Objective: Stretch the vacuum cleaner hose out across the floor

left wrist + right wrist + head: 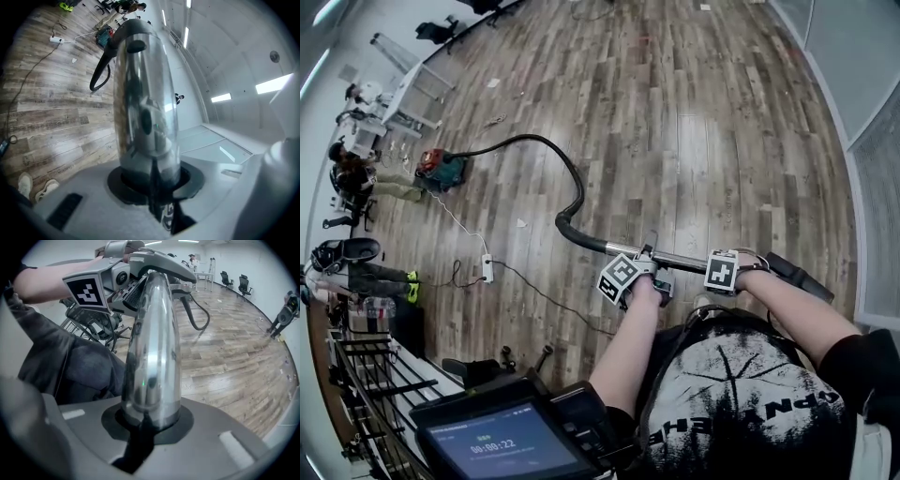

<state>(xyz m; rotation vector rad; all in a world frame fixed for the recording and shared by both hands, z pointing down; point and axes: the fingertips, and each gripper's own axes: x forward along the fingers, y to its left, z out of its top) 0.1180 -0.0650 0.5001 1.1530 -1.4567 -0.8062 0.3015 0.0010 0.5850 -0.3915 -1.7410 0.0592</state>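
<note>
Side-by-side left tongs (651, 269), right tongs (741, 268) on wand (685, 259)

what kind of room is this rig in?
Probably an open lab or office workspace: a wide wood-plank floor, a white desk against the wall, office chairs at the far side, and strip lights overhead.

Hose (575, 178), vacuum cleaner (441, 172) on wood floor (703, 141)

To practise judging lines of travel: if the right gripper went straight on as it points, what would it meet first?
Probably the floor: the right gripper, shut on the metal tube, points steeply down, with floor showing past the tube beside the person's leg; depth is unclear.
</note>
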